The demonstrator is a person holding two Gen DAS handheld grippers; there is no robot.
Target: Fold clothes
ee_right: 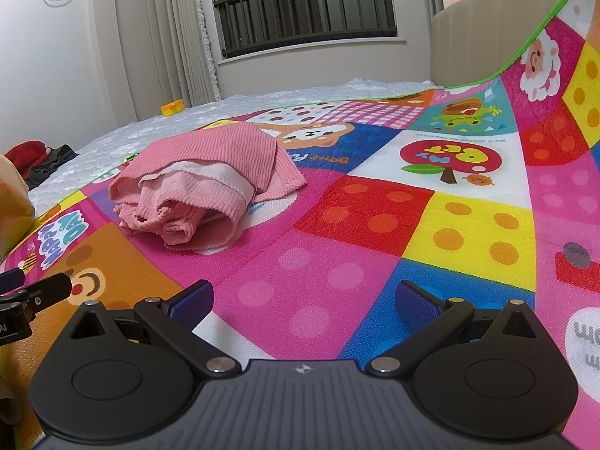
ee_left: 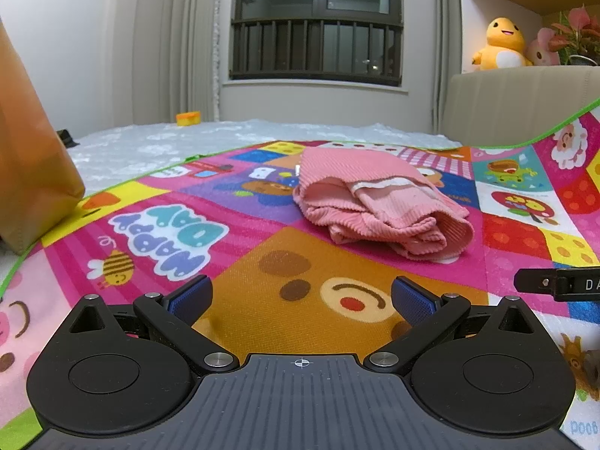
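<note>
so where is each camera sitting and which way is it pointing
Left wrist: on the left hand-held gripper, low over the play mat, facing the pink garment and window; open fingers show, the other gripper's tip at right.
Right wrist: on the right hand-held gripper, same heading, garment ahead-left; open fingers show, the left gripper's tip at left.
Shared: garment, mat, window, orange block, yellow plush.
</note>
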